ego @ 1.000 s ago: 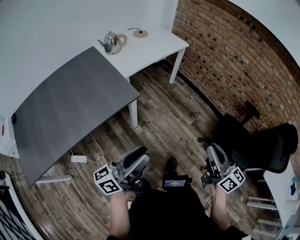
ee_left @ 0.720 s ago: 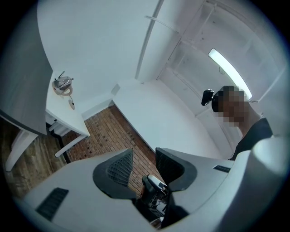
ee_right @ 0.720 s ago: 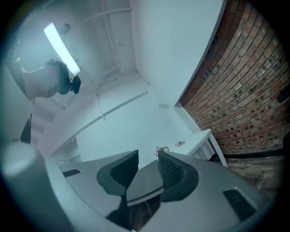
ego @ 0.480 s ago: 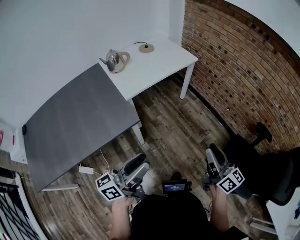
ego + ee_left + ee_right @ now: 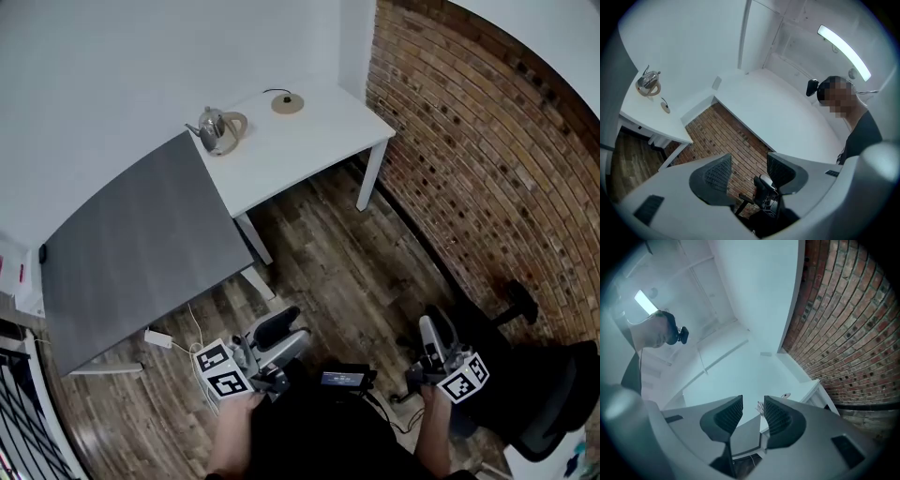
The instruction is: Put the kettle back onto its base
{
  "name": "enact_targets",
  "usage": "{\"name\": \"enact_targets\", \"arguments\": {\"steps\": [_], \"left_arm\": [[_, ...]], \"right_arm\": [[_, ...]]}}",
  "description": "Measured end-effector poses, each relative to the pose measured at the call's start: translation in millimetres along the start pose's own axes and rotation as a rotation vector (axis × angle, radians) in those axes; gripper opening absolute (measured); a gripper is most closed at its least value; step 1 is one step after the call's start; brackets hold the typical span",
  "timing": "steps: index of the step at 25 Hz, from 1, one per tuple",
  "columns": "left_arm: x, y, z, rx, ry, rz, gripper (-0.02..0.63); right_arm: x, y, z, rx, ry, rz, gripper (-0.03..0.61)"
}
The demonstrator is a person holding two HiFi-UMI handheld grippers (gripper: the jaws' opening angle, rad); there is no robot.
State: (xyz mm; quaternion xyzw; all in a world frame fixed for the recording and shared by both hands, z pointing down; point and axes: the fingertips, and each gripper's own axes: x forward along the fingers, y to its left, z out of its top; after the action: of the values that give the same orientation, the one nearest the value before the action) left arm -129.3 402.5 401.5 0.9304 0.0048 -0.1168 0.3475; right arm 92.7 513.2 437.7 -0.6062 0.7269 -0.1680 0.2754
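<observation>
Over floor (image 5: 328, 244): left gripper (image 5: 748, 171), right gripper (image 5: 753, 411) just opened, empty; kettle (image 5: 216, 128) still off base (image 5: 288, 103).

Left tool (image 5: 289, 330) and right tool (image 5: 434, 330) sit low by the waist, jaws just opened apart, both empty

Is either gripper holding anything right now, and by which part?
Nothing is held. The left gripper and right gripper have just been opening, jaws apart with nothing between them. The kettle stands on the white table, apart from its base.
</observation>
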Motion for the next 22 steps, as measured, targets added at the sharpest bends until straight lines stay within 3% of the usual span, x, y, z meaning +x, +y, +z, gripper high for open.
{"name": "enact_targets", "arguments": {"steps": [10,17,22], "left_arm": [[85,79,25,-0.043,-0.002,-0.095,0.233],[134,143,99,-0.046,-0.042,-0.149,0.233],[122,198,141,-0.073,-0.097,-0.117,0.233]], "right_arm": [[45,-64,21,-0.022,0.004,-0.063,0.124],[141,-84,56,-0.081,0.013,-0.040,0.124],[221,-75,41,-0.102,0.084,0.026,0.124]]}}
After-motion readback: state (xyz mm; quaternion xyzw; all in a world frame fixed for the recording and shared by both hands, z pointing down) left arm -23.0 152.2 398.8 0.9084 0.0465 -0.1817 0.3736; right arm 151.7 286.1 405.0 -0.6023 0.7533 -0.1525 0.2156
